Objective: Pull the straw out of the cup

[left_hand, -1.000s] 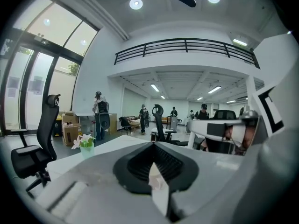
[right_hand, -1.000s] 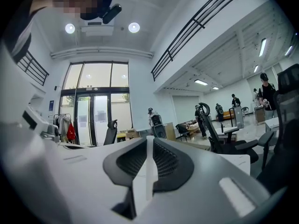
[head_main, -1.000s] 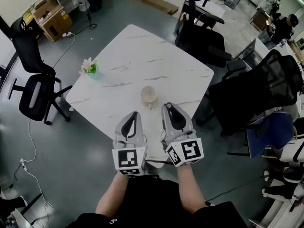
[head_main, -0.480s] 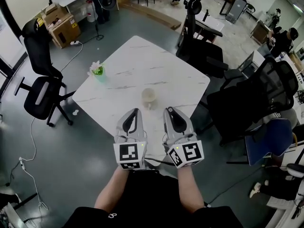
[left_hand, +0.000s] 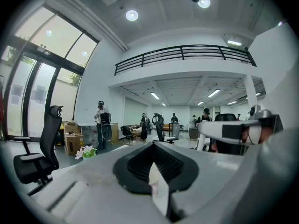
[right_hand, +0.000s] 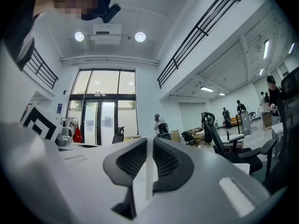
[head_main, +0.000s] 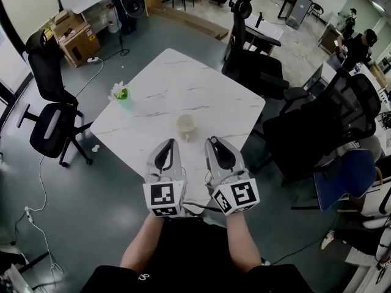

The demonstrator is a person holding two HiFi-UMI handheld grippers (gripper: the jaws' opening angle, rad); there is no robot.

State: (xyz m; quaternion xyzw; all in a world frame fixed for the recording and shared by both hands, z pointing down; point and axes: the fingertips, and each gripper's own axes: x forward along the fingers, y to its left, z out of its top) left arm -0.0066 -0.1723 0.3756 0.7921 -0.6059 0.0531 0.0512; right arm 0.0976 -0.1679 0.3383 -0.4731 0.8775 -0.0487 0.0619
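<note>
A beige cup [head_main: 185, 125] stands on the white marble table [head_main: 177, 81], towards its near edge. At this size I cannot make out a straw in it. My left gripper [head_main: 168, 143] and right gripper [head_main: 214, 140] hover side by side just short of the cup, pointing at it, apart from it. In the left gripper view the left gripper [left_hand: 153, 146] has its tips together, nothing held. In the right gripper view the right gripper [right_hand: 149, 141] shows a thin slit of light between its pads, nothing in it. Both gripper views look out level over the room; the cup is not in them.
A small potted flower [head_main: 120, 92] sits near the table's left corner, also the potted flower [left_hand: 85, 151] in the left gripper view. Black office chairs stand at the left [head_main: 52, 124], the far side [head_main: 253, 63] and the right [head_main: 317, 124]. Cardboard boxes [head_main: 76, 41] lie on the floor beyond.
Both grippers have risen a little and stay side by side. The head view has shifted, so the table and cup sit slightly further left and up. Nothing was taken hold of.
</note>
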